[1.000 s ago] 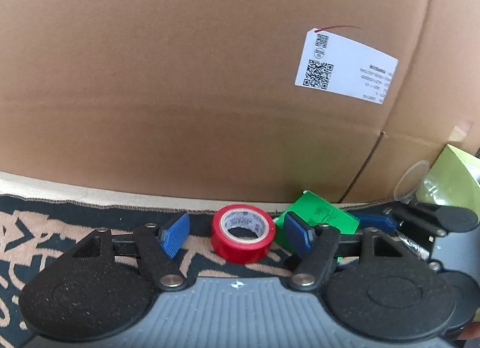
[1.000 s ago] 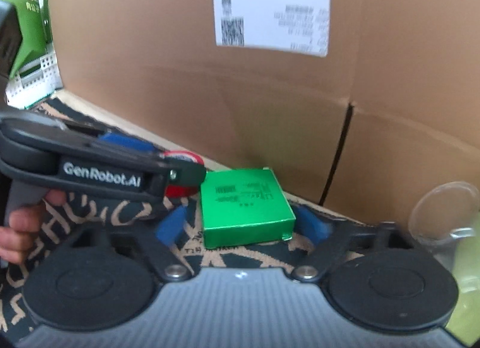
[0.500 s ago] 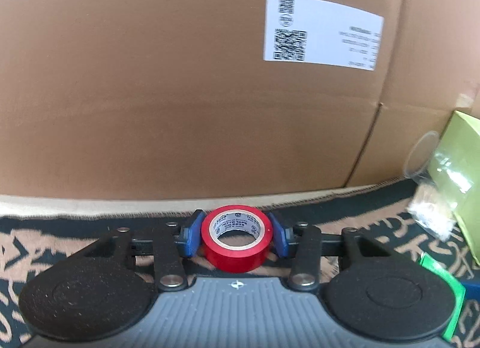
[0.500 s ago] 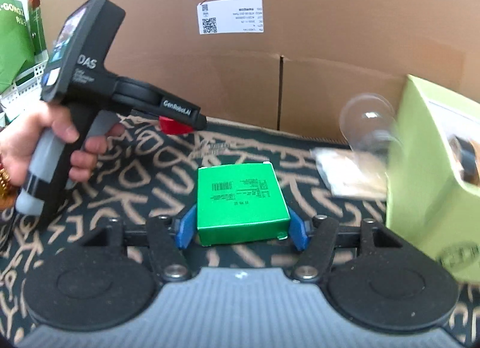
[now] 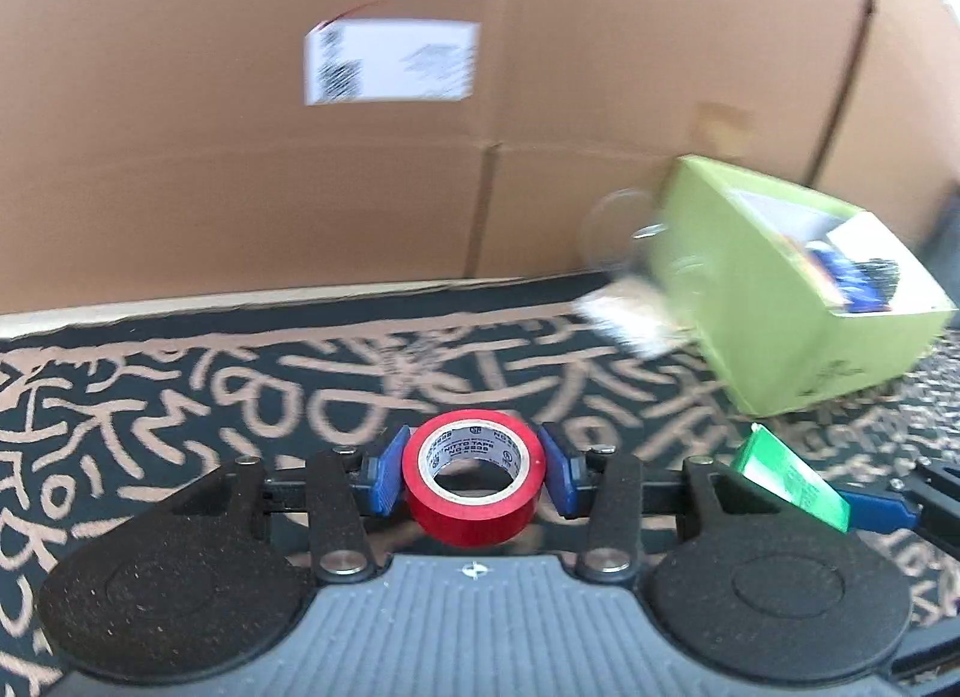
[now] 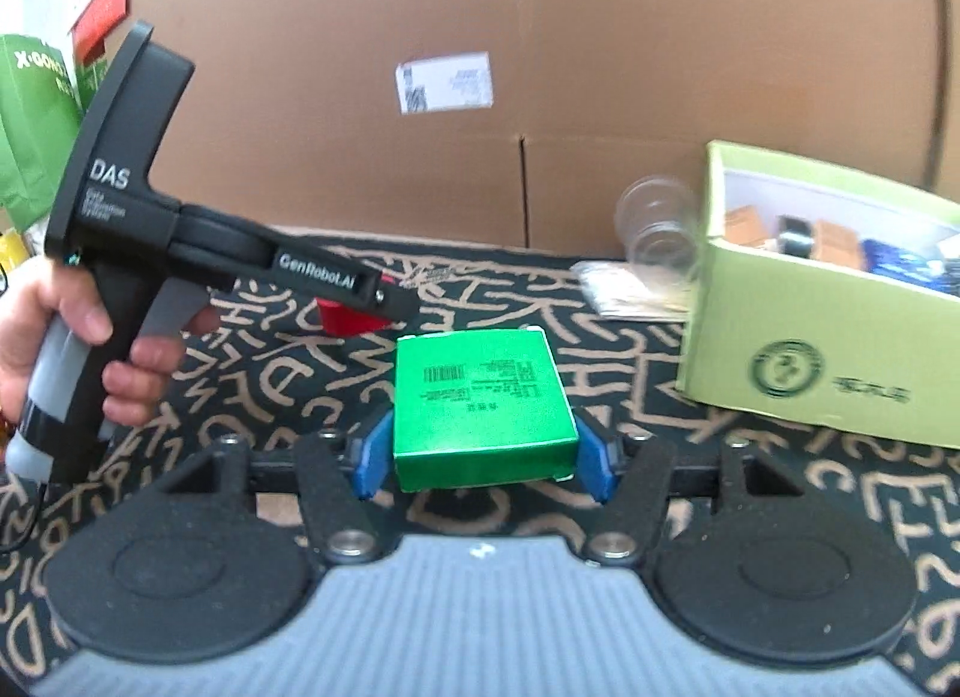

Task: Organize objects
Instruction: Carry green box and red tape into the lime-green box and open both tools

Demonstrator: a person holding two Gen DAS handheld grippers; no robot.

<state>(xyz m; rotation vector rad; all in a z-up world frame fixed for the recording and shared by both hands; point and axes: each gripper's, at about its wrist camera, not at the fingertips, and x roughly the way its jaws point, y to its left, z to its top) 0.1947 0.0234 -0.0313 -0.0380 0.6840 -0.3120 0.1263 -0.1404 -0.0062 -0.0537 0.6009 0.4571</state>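
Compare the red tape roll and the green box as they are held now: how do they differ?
The red tape roll is a round ring with an open white core; the green box is flat and square-cornered with a printed barcode label. The tape roll sits in the left gripper, the green box in the right gripper. Shared: each is clamped between blue pads, above the patterned mat, with the lime-green open box to its right.

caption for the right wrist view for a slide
Right gripper holds a green box above the rug, near an open lime box.
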